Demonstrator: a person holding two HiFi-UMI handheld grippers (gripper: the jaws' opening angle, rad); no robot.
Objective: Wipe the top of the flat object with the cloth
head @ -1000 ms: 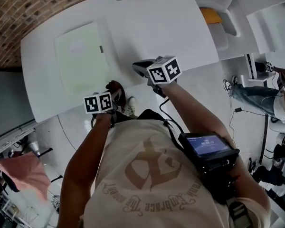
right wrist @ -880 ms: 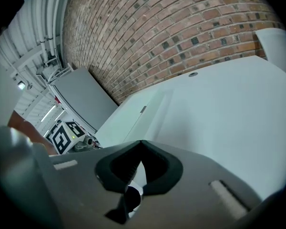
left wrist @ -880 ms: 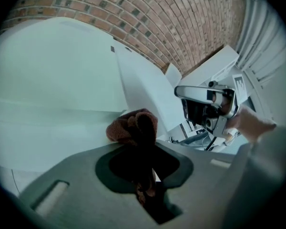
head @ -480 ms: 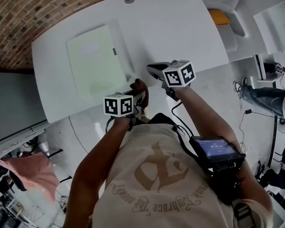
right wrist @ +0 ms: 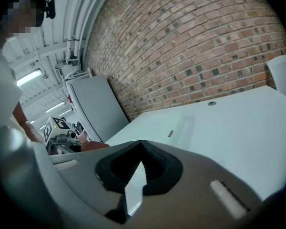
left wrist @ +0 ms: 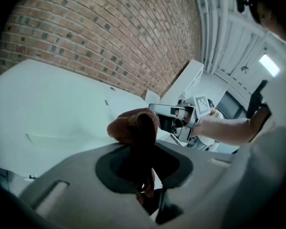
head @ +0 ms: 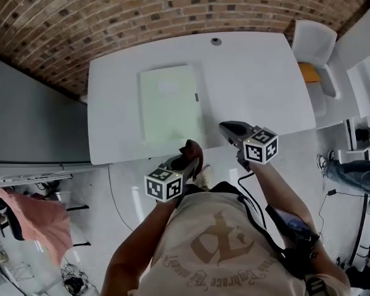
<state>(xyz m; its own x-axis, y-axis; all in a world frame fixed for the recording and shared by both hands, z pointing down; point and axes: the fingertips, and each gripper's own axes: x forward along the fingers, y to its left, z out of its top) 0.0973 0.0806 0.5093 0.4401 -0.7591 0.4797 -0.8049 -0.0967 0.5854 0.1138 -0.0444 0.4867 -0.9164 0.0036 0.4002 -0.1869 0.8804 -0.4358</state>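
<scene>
Pinching one bunched brown cloth (head: pixel 191 149) (left wrist: pixel 135 126) between the jaws of the left hand-held gripper (head: pixel 186 159) (left wrist: pixel 138 168), right at the near edge of the white worktop (head: pixel 253 79), just short of the near right corner of the flat object (head: pixel 169 103). Holding the right hand-held gripper (head: pixel 229 128) (right wrist: pixel 141 147) just beside it to the right, jaws pressed together on nothing.

Counting two hand-held grippers, one cloth, one pale green flat object lying left of the worktop's middle, one small round hole (head: pixel 216 41) near the far edge, and one white chair (head: pixel 311 42) at the right end.

Compared with half a second ago: same pinch on the cloth, both hand-held grippers still by the near edge, worktop now more central in the head view, far more brick wall (head: pixel 142 11) showing beyond it.

Cannot tell whether the cloth touches the worktop. Lower end of the cloth lost in the dark recess between the jaws. Small mark (head: pixel 197 97) on the flat object's right edge too tiny to make out.
</scene>
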